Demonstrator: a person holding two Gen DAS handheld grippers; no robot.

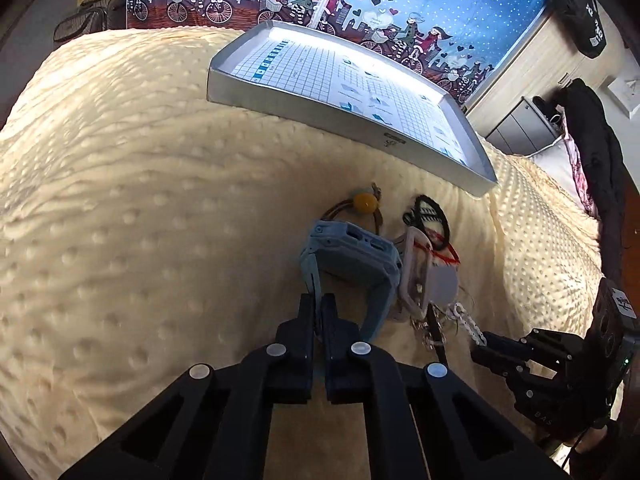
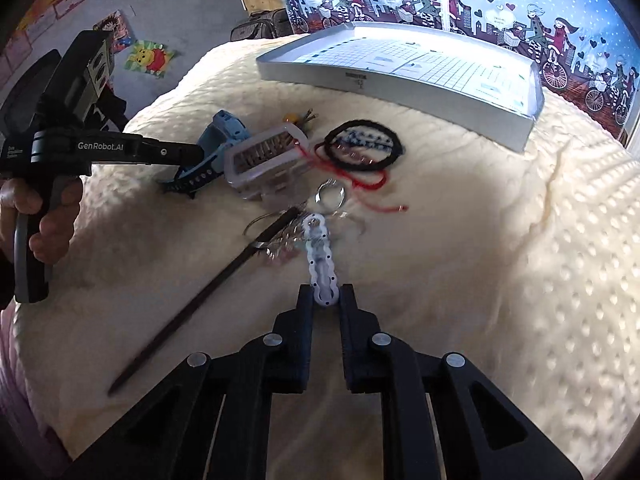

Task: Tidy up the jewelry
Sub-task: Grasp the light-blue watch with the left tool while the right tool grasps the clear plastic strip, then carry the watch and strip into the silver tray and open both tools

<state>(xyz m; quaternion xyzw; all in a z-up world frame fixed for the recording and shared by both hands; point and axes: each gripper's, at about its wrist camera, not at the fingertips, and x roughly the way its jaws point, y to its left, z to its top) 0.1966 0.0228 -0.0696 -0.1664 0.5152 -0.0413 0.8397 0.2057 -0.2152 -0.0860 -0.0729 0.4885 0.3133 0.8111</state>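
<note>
Nearest in the left wrist view, the left gripper has its black jaws clenched on the strap of a light blue watch, whose square case sits just beyond the fingertips. In the right wrist view the same gripper reaches in from the left, held by a hand wrapped around its handle (the body reads "GenRobot.AI").

Nearest in the right wrist view, the right gripper has its jaws grasping the near end of a white beaded chain, which runs away from the fingertips toward the rest of the pile. From the left wrist view this gripper enters at the lower right, pinching the same chain.

All of the jewelry lies on a bed covered by a cream dotted blanket. Just left of the chain, a long dark hair stick lies diagonally, its far end among a blurred tangle of thin silver rings. Beyond these, a clear plastic case rests against the blue watch, with a red cord trailing to its right. Just past the cord lies a black hair tie. A hair tie with a yellow bead sits beyond the watch.

Farther back on the blanket, well apart from the pile, stands a shallow grey tray lined with gridded paper. Behind the bed hangs a blue curtain printed with cyclists and hearts.
</note>
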